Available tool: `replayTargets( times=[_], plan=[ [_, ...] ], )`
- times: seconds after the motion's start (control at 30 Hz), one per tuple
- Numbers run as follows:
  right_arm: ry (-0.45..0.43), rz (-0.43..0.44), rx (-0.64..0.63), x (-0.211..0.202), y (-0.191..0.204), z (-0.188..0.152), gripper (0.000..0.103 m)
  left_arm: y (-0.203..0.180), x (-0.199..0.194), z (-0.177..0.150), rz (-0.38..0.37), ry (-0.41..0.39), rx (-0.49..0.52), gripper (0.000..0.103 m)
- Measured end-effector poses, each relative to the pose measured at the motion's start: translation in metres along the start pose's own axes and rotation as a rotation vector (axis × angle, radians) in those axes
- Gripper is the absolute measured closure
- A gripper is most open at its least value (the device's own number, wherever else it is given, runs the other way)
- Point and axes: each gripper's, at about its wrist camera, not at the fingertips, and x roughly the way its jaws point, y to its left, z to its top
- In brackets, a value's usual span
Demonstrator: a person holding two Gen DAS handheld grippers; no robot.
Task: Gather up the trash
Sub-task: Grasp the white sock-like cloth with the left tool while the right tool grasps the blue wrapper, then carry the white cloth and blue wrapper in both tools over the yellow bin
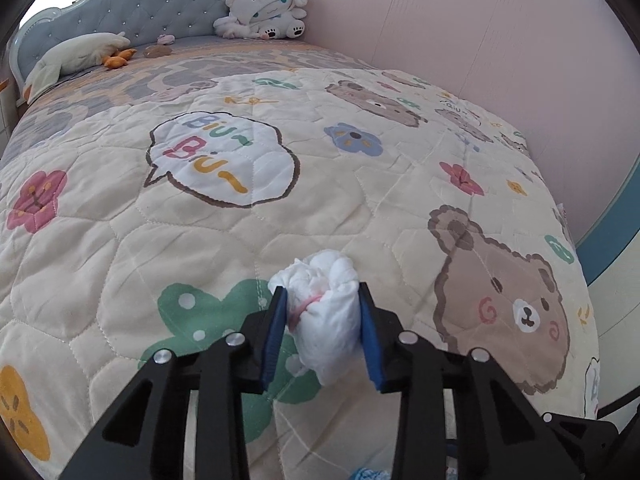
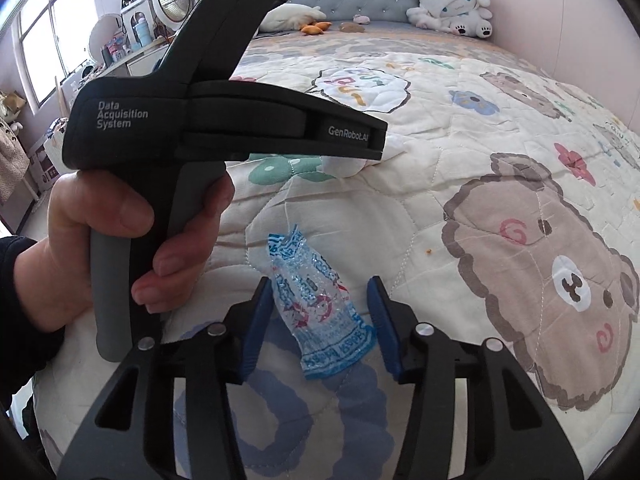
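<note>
The left gripper is clamped on a crumpled white tissue just above the quilt. The right gripper straddles a blue-printed plastic wrapper lying on the quilt, right pad clear of it, not yet gripping

Your left gripper is matte black plastic, its 2 fingers faced with ribbed blue pads, and 4 round silver screws sit on the angular linkage arms. Your right gripper is built the same way. Seen from the right wrist, the left tool's body carries white lettering, "Data Acquisition System" and "GenRobot.AI", above a grey handle. Your left hand emerges from a dark sleeve.
</note>
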Motion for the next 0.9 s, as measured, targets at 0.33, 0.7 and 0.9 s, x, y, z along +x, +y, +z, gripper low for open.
replayTargets(
  times=[0.33, 0.7, 0.9],
  plan=[
    [0.019, -0.002, -0.010, 0.001, -0.002, 0.000, 0.094, 0.015, -0.030, 0.005, -0.035, -0.045, -0.088, 0.074],
    [-0.009, -0.003, 0.018, -0.040, 0.001, -0.008, 0.097, 0.018, -0.102, -0.016, -0.025, -0.113, -0.106, 0.074],
    [-0.069, -0.008, 0.051, -0.101, 0.001, -0.023, 0.097, -0.001, -0.156, -0.049, -0.026, -0.149, -0.101, 0.074]
  ],
)
